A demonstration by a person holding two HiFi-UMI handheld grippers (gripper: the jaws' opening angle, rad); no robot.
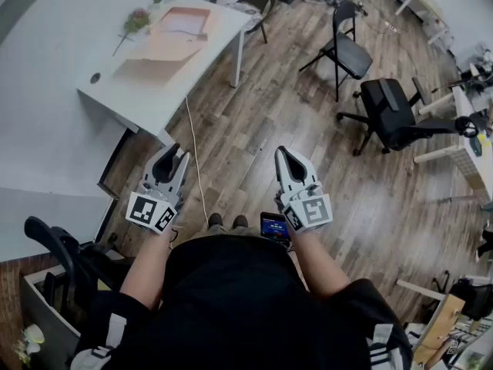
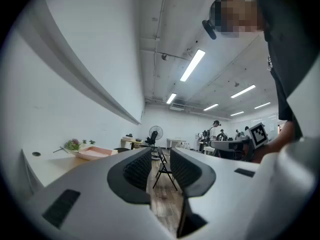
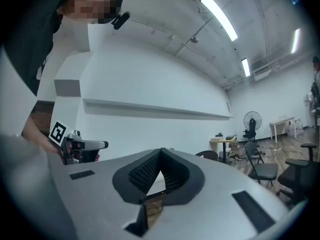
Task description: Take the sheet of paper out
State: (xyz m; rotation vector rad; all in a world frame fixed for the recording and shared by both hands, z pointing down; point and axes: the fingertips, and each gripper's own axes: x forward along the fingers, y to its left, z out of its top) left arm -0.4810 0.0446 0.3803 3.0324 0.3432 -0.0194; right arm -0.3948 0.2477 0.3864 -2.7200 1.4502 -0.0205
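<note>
- Wood floor (image 1: 308,129) fills the middle and right of the head view.
- A white table (image 1: 115,83) stands at the upper left, well apart from both grippers.
- The person (image 1: 231,307) fills the lower centre, both arms reaching up the frame.
- A black office chair (image 1: 393,114) sits at the right, with a folding chair (image 1: 347,48) above it.
- The left gripper (image 1: 176,154) (image 2: 161,156) is at centre left over the floor. Its fingers (image 2: 137,169) stand spread with a clear gap; nothing is between them and they touch nothing. Only the distant folding chair shows through the gap.
- The right gripper (image 1: 282,153) (image 3: 160,151) is at centre right. Its fingers (image 3: 145,171) meet at the tips in a closed point, and nothing is pinched there.
- A peach folder (image 1: 158,52) lies flat on the table.
- A pink tray (image 1: 185,21) sits just above the folder, with a pale flat sheet in it. I cannot tell for sure that this is the paper.
- A phone (image 1: 275,227) with a lit screen shows just below the right gripper.
- Flowers (image 1: 137,20) lie at the table's top edge, left of the tray.
</note>
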